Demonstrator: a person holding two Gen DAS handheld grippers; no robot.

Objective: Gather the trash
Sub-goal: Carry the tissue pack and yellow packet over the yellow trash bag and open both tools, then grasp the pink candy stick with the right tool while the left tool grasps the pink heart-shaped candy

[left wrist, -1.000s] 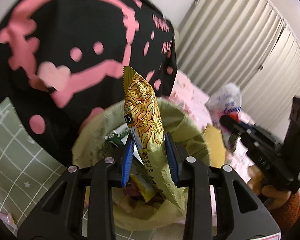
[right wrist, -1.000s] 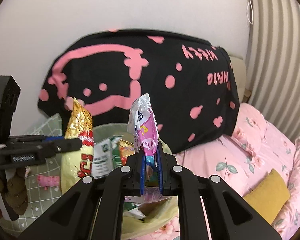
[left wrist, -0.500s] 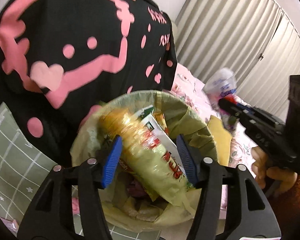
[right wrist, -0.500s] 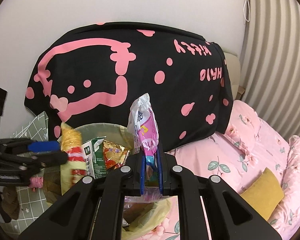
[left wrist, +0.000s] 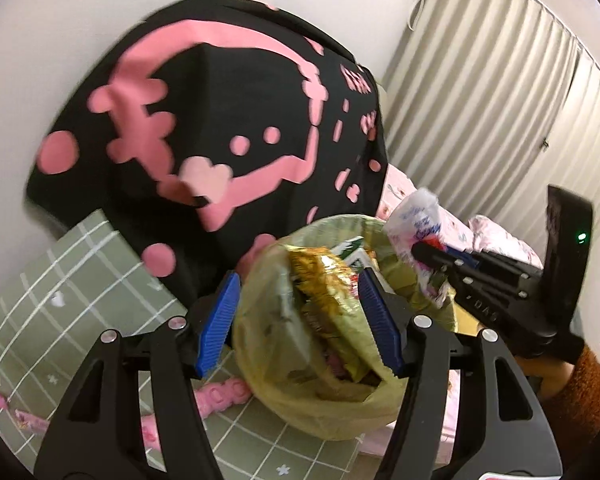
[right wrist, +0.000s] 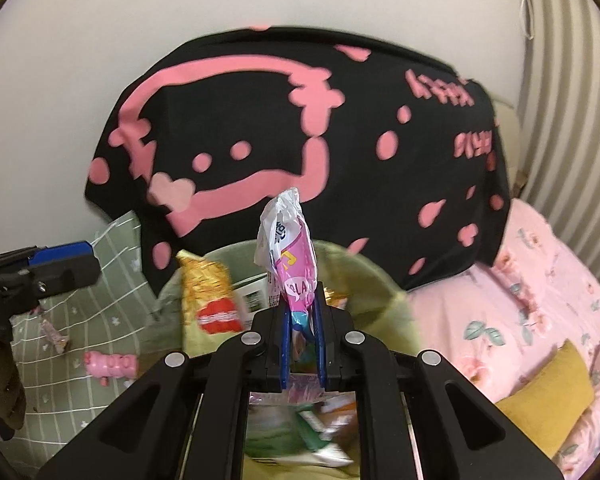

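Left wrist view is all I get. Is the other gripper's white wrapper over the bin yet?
Observer: Yes. In the right wrist view the right gripper hangs above the bin, and trash shows below its fingers.
Operator: Is the wrapper all white?
Observer: No. The wrapper is pink lower down, pinched between the shut blue pads.
Operator: Any trash left outside?
Observer: What looks like a small candy lies on the green mat.
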